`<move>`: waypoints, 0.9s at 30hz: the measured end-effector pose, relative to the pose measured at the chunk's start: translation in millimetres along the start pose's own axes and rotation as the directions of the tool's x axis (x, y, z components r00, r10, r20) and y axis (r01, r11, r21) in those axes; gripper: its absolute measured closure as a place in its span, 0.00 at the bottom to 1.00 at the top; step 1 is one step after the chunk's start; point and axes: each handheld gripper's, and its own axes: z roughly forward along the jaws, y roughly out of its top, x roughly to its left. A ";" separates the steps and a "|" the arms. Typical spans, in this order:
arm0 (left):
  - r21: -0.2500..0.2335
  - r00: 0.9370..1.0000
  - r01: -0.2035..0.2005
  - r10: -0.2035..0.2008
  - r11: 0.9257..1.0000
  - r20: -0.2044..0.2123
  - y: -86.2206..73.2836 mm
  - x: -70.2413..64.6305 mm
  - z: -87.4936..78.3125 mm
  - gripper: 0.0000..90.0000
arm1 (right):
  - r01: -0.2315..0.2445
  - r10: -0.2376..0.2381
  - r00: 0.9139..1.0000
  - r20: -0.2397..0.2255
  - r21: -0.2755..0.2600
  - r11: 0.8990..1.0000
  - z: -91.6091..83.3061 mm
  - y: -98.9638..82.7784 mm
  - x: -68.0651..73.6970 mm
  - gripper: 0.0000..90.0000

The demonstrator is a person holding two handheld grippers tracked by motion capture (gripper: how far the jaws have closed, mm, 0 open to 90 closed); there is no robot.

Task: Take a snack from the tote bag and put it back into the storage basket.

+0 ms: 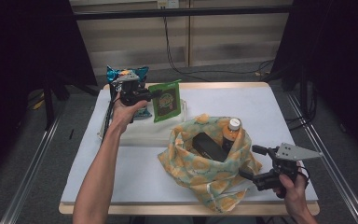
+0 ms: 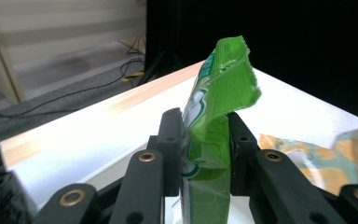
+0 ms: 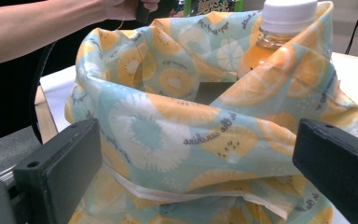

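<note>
Green crinkly foil snack pouch (image 2: 214,121) pinched in left gripper (image 1: 154,95), held above desk (image 1: 135,182) beyond fruit-print cloth bag (image 1: 205,172). Light, soft, slippery; best gripped near sealed edge. Right gripper (image 3: 191,158) spread wide.

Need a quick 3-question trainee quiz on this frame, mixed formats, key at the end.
1. True or false: the left hand-held gripper is shut on the green packet.
2. What already sits inside the fruit-print bag? A) an orange drink bottle and a black box B) a blue snack bag C) nothing
3. Fill in: the right hand-held gripper has its jaws ____ beside the bag.

Key: 1 true. 2 A: the bottle and black box stand in it; the blue snack bag is at the table's far left. 3 open.
</note>
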 end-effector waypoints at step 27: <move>0.071 0.996 0.066 -0.061 0.995 -0.062 -15.9 27.9 30.3 0.80 | -0.015 0.015 1.000 -0.005 0.001 1.000 0.7 0.2 1.8 0.00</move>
